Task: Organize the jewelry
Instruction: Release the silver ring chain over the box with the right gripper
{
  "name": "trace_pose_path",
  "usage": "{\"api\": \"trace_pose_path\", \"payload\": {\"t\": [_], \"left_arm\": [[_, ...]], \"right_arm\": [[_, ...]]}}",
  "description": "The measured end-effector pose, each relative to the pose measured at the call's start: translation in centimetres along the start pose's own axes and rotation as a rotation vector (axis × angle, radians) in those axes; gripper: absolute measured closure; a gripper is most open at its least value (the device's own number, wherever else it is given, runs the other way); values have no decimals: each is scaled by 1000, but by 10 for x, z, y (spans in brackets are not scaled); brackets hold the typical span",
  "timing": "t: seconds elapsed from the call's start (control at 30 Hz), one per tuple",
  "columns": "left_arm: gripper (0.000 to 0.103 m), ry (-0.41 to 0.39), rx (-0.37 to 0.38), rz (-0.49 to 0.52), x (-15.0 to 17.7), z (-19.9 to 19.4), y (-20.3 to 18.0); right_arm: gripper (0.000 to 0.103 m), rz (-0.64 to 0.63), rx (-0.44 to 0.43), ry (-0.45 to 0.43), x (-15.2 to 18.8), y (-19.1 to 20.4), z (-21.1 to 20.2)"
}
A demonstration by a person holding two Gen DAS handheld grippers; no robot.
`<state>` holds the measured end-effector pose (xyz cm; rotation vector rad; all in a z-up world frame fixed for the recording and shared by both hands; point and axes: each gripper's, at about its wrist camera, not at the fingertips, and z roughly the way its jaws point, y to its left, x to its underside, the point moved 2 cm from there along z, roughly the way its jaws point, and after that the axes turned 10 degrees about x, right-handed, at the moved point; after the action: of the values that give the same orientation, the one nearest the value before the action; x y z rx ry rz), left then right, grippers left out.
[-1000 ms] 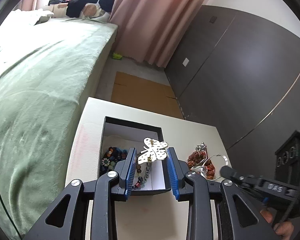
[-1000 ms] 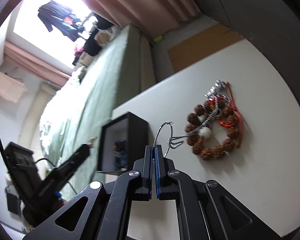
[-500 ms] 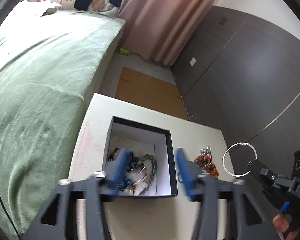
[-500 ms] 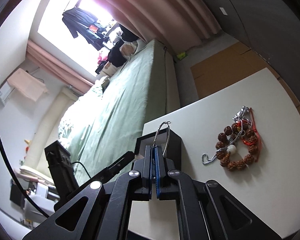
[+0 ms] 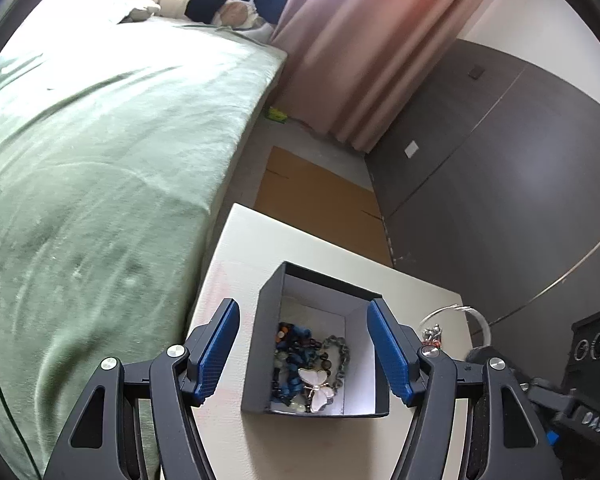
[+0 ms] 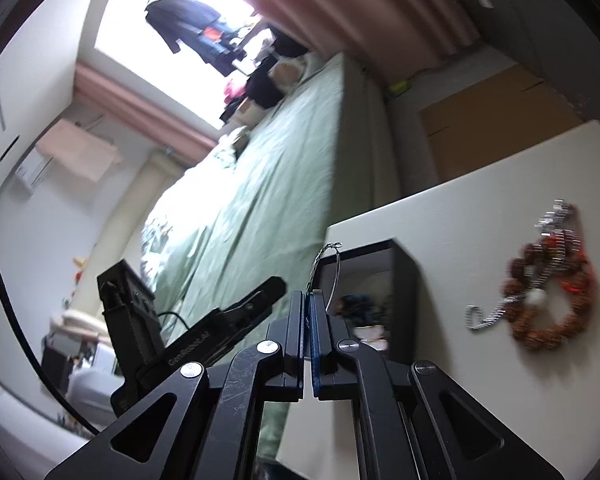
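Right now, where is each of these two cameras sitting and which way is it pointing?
Left wrist: rides the left gripper, looking down along its open blue fingers into the black box holding the butterfly piece.
Right wrist: rides the right gripper, looking across the white table toward the bed; its shut fingers pinch a wire ring, beaded bracelet at right.
Shared: the box, table, bed, ring, and each other's gripper.
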<state>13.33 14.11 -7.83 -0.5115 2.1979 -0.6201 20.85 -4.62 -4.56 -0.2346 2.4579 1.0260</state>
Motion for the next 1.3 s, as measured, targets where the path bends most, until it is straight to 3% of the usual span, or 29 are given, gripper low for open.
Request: {"api": "trace_pose_path", "payload": {"t": [0.13,0.17,0.2,0.27,0.67,0.8,1.07,1.17,1.3], "left_arm": [[36,-5,2,-6,0,-5,3],[36,-2,3,-5,1,-6,2],[36,1,5,-3,2,-6,1],[36,5,10,5,3,-5,-3],[36,42,18,93,28,6,-40],[36,56,8,147,39,10,-56],[35,90,-3,246,61,20,-85],[30,104,-2,277,70,24,-95],[24,120,9,314,80,28,-107]], "right_arm": [[94,-23,22,42,3,5,12],[84,-20,28,40,4,5,12],[67,-11,40,32,5,1,9],[55,9,64,8,5,-6,2],[55,93,167,-26,7,-52,-47],[40,93,212,-35,9,-63,-63],[36,101,301,-54,11,-85,-89],[23,109,346,-64,12,-93,-99],[21,131,381,-92,14,-102,-114]]}}
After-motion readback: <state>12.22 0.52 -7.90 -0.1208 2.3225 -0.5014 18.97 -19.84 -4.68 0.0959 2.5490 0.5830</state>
